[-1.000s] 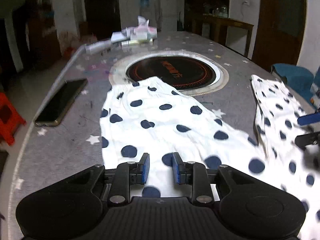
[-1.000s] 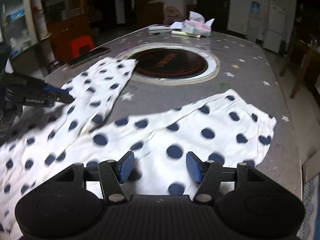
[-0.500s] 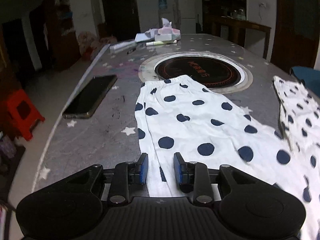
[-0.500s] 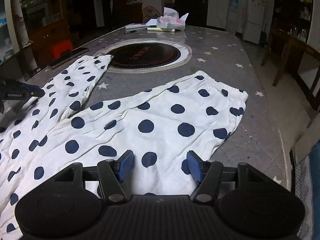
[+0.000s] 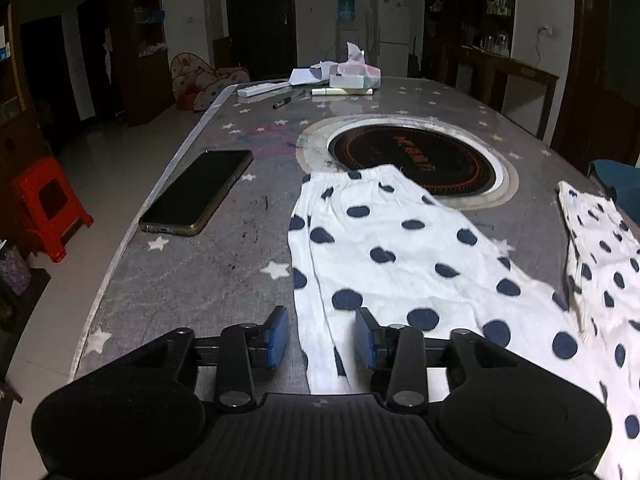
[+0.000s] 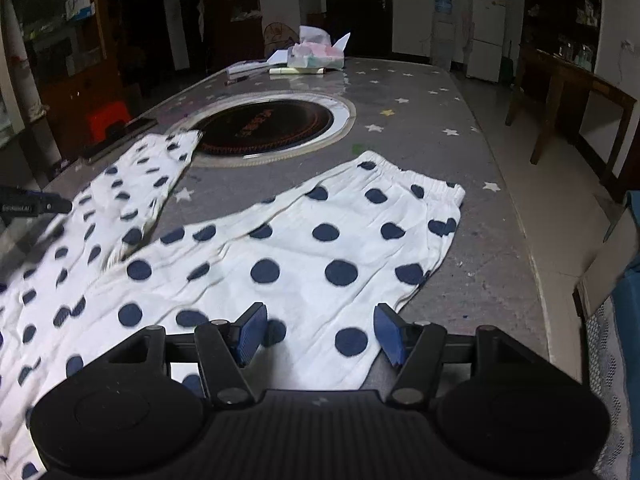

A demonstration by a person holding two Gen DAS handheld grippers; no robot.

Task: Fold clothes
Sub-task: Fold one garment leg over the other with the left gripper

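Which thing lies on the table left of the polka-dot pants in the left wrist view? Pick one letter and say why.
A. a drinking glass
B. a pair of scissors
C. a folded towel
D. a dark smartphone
D: a dark smartphone lies flat on the grey star-patterned table, apart from the left edge of the polka-dot pants.

Left gripper (image 5: 322,338): bottom centre of its own view, angled down, jaws opening, blue pads (image 5: 278,336) well apart with cloth lying in the gap, neither pad pressing on it. Right gripper (image 6: 320,334): bottom centre of its own view, same downward tilt, jaws parted wider, pads clear of any grip. Left gripper's black finger also pokes in at mid-left edge of the right view.
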